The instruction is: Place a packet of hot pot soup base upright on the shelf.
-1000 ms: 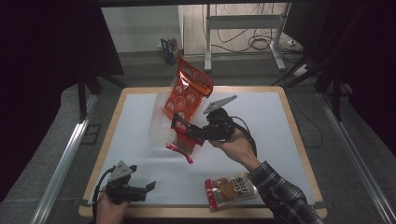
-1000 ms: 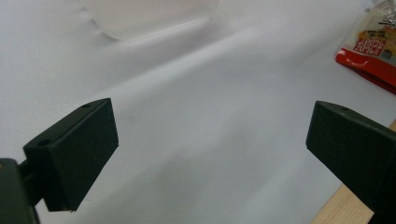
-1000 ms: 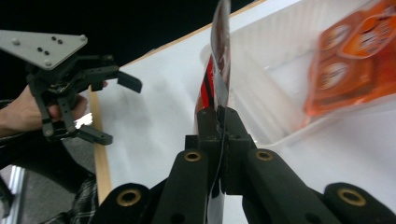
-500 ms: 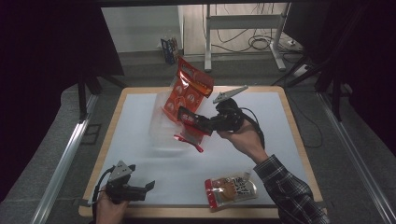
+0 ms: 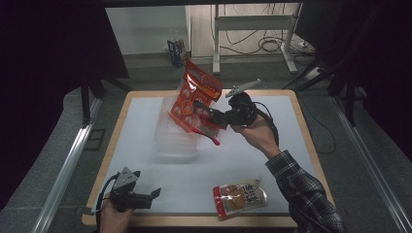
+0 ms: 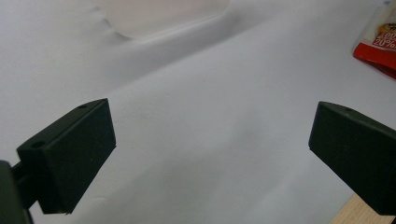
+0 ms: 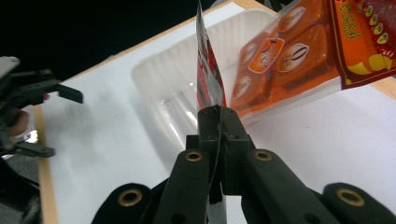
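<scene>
your right gripper (image 5: 206, 112) is clenched on the edge of the red snack bag (image 5: 194, 99), holding it in the air at the upper middle of the high view, over the clear plastic tray (image 5: 176, 141) on the white table (image 5: 145, 121). in the right gripper view the jaws pinch the bag's thin edge (image 7: 208, 74), with the tray behind it. your left gripper (image 5: 145, 196) sits at the lower left with its jaws spread wide and nothing between them. a second orange packet (image 5: 240, 194) lies flat near the table's lower edge.

The orange packet (image 7: 299, 56) is motion-blurred and cut off at top.
</scene>
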`<state>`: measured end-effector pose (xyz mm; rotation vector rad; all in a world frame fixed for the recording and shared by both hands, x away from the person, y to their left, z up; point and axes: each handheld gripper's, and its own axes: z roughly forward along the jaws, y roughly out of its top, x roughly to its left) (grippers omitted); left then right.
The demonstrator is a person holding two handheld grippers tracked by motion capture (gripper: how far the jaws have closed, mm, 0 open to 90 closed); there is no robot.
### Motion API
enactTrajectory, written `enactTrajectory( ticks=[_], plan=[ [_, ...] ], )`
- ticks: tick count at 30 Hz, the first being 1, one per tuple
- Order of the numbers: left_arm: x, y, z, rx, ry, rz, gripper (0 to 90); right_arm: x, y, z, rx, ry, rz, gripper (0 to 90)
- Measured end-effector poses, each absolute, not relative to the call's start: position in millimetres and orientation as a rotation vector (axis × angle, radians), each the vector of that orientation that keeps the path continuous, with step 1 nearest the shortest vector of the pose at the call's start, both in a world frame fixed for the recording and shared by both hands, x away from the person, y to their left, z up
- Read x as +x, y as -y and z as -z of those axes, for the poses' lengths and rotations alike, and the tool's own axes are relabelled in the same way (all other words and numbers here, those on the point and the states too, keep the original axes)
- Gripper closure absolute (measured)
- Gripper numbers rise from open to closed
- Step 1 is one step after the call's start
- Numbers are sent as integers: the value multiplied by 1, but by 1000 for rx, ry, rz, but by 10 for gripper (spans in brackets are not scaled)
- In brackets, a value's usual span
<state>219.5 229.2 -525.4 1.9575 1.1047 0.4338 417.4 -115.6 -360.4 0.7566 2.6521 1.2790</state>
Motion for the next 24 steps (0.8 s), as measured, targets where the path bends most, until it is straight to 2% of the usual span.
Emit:
enactTrajectory(
  ticks=[10, 24],
  plan=[
    [219, -230, 525, 1953, -1106, -439, 2, 436, 94, 374, 701, -2727, -1220, 886],
    [220, -231, 525, 1960, -1105, -436, 0, 441, 66, 381, 614, -2790, -1138, 885]
  ],
)
